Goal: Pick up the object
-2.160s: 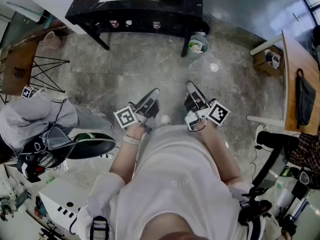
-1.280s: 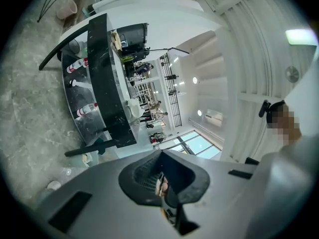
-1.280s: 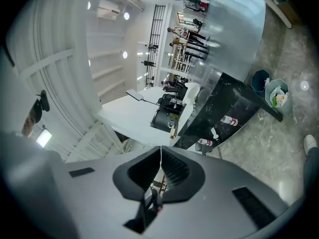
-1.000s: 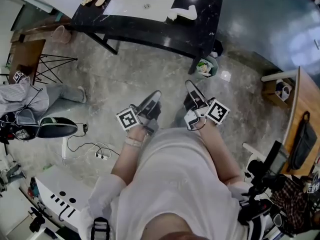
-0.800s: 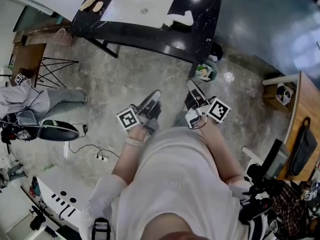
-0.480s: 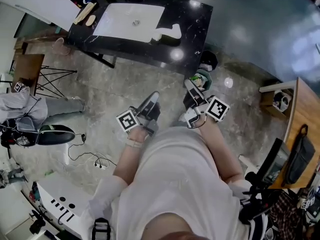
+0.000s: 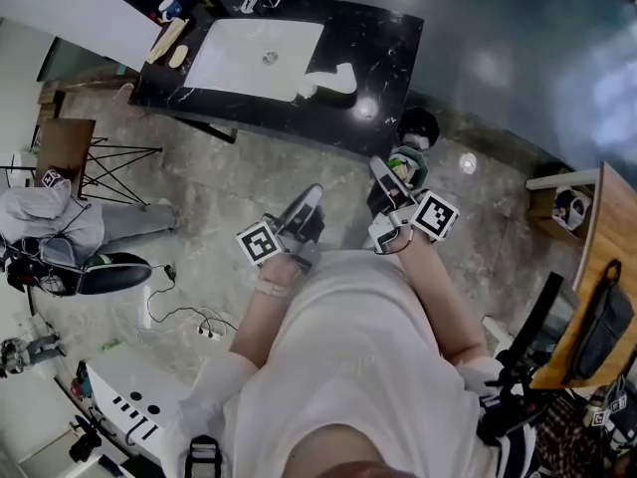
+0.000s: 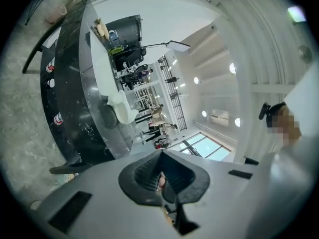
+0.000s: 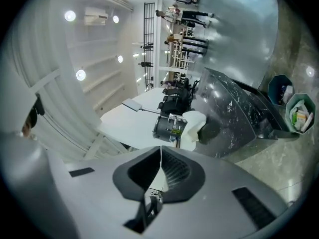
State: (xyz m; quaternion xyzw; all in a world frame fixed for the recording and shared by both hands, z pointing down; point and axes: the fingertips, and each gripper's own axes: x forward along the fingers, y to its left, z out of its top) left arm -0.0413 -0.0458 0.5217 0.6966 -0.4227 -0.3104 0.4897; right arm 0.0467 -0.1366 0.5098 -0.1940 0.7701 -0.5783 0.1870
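Standing back from the black desk (image 7: 390,48), the person holds the left gripper (image 7: 311,197) and right gripper (image 7: 381,168) over the grey stone floor (image 7: 229,182), both jaws closed on nothing. A white object (image 7: 336,78) lies on the desk beside the basin (image 7: 249,58). A dark bin (image 7: 418,124) and a green bin (image 7: 411,159) stand by the desk's near corner, just beyond the right gripper.

Glossy, veined black stone on the countertop (image 7: 383,38), around a smooth white basin (image 7: 249,63); mottled grey stone with a faint sheen on the floor (image 7: 219,197). Matt grey plastic on the left gripper (image 8: 161,158) and right gripper (image 9: 160,153), with ribbed dark pads (image 9: 175,169). Pale bare wood on the boards (image 7: 166,38) beside the basin.
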